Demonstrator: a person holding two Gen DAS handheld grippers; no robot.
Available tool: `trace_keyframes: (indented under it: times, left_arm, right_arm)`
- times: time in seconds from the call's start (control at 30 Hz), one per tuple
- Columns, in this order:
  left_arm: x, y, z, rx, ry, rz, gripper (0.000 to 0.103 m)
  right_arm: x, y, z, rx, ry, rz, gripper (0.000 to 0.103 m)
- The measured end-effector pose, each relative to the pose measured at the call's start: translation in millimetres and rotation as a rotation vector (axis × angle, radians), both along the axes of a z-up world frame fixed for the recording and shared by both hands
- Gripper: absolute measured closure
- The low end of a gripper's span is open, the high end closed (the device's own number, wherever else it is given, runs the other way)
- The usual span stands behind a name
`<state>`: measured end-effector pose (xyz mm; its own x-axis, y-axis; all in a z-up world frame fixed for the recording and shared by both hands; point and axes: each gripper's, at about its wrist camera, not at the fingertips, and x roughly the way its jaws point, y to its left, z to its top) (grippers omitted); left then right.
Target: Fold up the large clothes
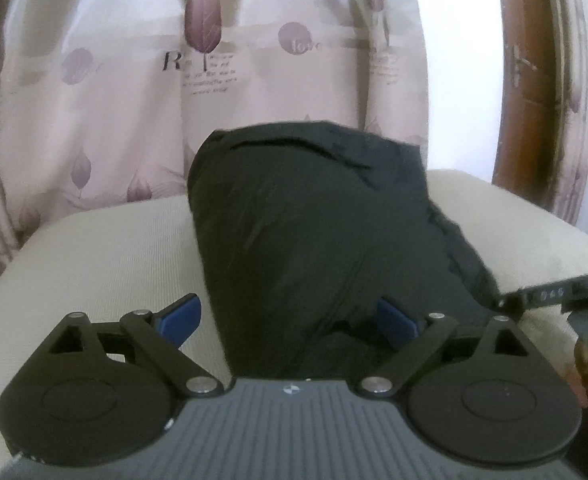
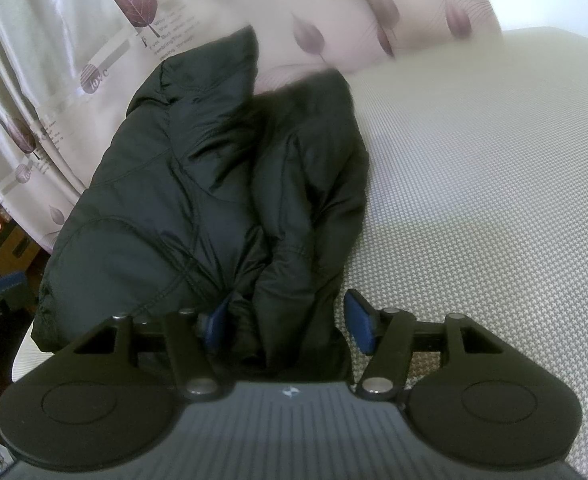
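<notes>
Left gripper (image 1: 289,320) gapes over puffy, creased black jacket (image 1: 314,232).

Home bedroom, leaf-print curtain (image 1: 213,60), mattress (image 2: 474,200)

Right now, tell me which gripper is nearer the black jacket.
Right. The right gripper has a fold of the black jacket between its jaws; the left gripper stands open at its near edge.

A black, puffy quilted jacket (image 2: 213,184) is lying bunched and folded over itself on a cream woven mattress (image 2: 474,200).
</notes>
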<state>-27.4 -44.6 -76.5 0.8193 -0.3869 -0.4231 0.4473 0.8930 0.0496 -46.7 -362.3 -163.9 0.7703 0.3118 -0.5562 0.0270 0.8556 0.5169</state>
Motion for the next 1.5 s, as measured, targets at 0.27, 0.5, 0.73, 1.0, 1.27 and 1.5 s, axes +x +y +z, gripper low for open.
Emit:
trace_keyframes:
  times: [0.27, 0.5, 0.73, 1.0, 1.27, 1.5]
  left_arm:
    - [24, -29, -2, -0.078, 0.029, -0.127, 0.021]
    - [35, -41, -22, -0.08, 0.067, -0.18, 0.022]
    - [32, -45, -31, -0.069, 0.052, -0.202, 0.015]
    - [28, -45, -35, -0.08, 0.053, -0.211, 0.012]
    - [27, -44, -40, -0.113, 0.06, -0.224, 0.008]
    - [29, -49, -46, -0.132, 0.07, -0.256, 0.006]
  right_arm:
    - [1, -1, 0, -0.004, 0.005, 0.006, 0.041]
    - [8, -11, 17, -0.05, 0.029, 0.029, 0.037]
    - [31, 1, 131, -0.255, -0.233, 0.025, 0.036]
    - [161, 152, 198, -0.536, -0.344, 0.384, 0.064]
    - [241, 181, 133, -0.771, -0.148, 0.462, 0.07]
    - [249, 138, 93, -0.677, -0.021, 0.449, 0.07]
